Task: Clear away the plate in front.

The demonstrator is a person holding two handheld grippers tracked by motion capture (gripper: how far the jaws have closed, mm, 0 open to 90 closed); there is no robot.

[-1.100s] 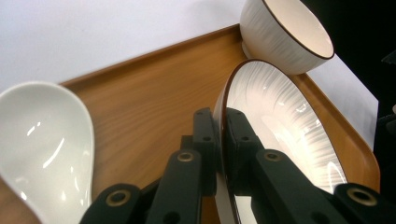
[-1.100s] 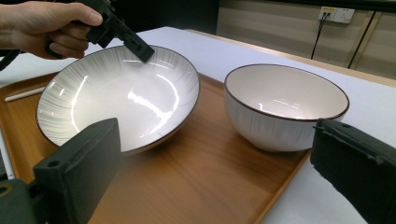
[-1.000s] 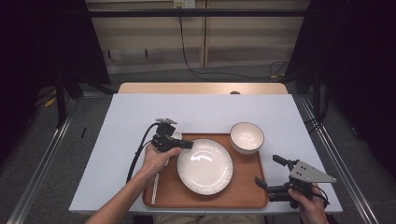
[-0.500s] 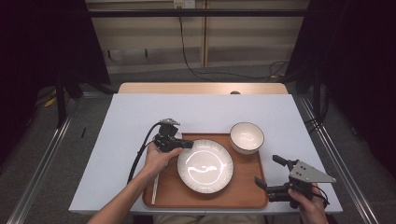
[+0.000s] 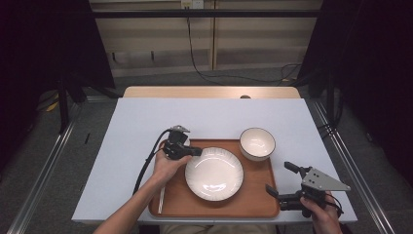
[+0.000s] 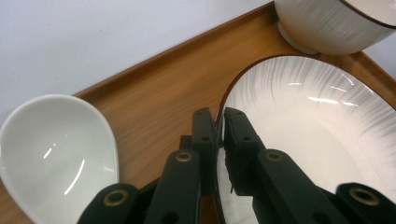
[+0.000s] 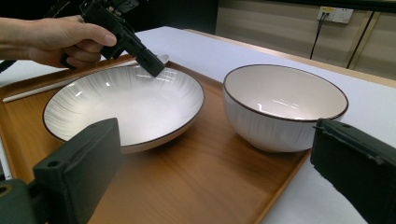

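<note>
A white ribbed plate (image 5: 214, 174) lies on a wooden tray (image 5: 253, 200), with a white bowl (image 5: 257, 143) on the tray's far right corner. My left gripper (image 5: 196, 152) reaches in from the plate's left, and its jaws pinch the plate's rim (image 6: 217, 114). They have just been opening a little, with the rim still between them. In the right gripper view the left gripper (image 7: 156, 70) tips down onto the plate (image 7: 126, 100). My right gripper (image 5: 278, 177) hangs open off the tray's near right corner, its jaws wide apart, facing plate and bowl (image 7: 285, 100).
A white ceramic spoon (image 6: 51, 149) rests on the tray (image 6: 154, 93) just left of the plate. A pale chopstick (image 5: 160, 197) lies along the tray's left side. The tray sits near the front edge of a pale blue table (image 5: 146, 126).
</note>
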